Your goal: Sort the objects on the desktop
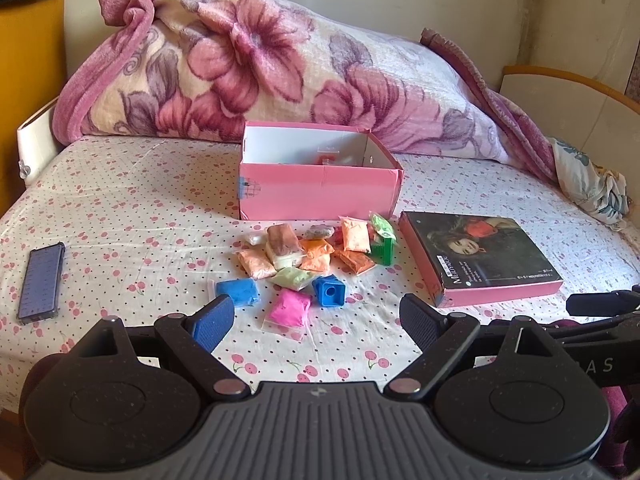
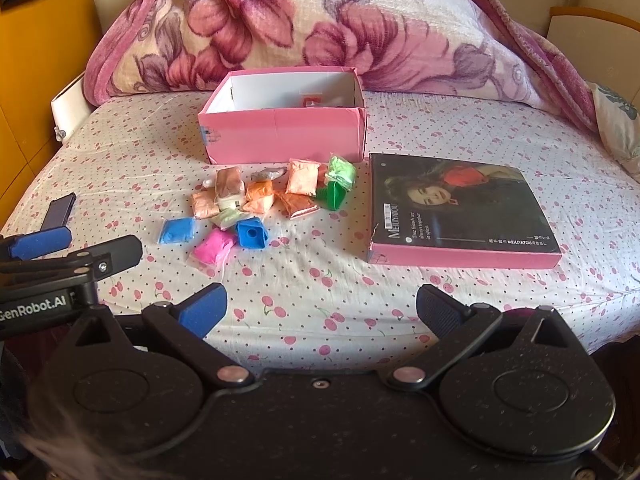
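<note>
Left wrist view: heap of small coloured packets [image 1: 308,258] on the cherry-print sheet [image 1: 132,208], just before the open pink box [image 1: 318,192]; blue block [image 1: 329,290] and pink packet [image 1: 289,307] at the near edge. Box lid [image 1: 480,258] lies right of the heap, phone [image 1: 41,283] well left. Left gripper [image 1: 318,322] spread wide, empty. Right gripper [image 2: 320,312] likewise spread, empty, over bare sheet.

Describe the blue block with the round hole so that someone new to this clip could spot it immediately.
Start at the open pink box in the middle of the bed; a pile of small colored packets lies just in front of it. At the pile's near edge, beside the bright pink packet, sits the blue block. Unlike the soft bags, it is hard plastic with a round hole on top.
</note>
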Available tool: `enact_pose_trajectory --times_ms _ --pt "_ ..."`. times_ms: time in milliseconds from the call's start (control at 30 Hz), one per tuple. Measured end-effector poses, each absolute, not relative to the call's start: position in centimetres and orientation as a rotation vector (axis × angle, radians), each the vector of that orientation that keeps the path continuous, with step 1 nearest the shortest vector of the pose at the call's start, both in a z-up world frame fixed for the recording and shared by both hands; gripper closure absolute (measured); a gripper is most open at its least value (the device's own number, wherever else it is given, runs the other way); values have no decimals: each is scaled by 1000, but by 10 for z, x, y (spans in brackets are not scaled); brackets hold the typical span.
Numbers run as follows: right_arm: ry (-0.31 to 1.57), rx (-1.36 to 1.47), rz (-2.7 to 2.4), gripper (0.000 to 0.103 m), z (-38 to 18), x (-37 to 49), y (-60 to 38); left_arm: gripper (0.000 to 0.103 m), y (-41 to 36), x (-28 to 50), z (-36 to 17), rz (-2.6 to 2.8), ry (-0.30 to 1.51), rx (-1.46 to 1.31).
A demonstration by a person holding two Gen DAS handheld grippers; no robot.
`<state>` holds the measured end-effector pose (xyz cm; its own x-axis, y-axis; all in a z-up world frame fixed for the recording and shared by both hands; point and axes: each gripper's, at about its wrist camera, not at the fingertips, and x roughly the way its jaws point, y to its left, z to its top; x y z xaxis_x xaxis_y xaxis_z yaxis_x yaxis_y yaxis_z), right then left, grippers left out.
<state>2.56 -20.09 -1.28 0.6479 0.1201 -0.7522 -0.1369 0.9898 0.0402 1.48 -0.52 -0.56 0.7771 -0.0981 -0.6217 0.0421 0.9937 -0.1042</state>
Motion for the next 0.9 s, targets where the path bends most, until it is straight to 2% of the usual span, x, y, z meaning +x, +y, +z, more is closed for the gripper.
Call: enact_pose_trajectory --times_ms 633,900 --pt "788 81 247 1 -25 57 -213 13 12 43 -26 -104 643 -120" --pt "727 78 298 1 -44 87 -205 13 34 75 -51 -74 717 -121"
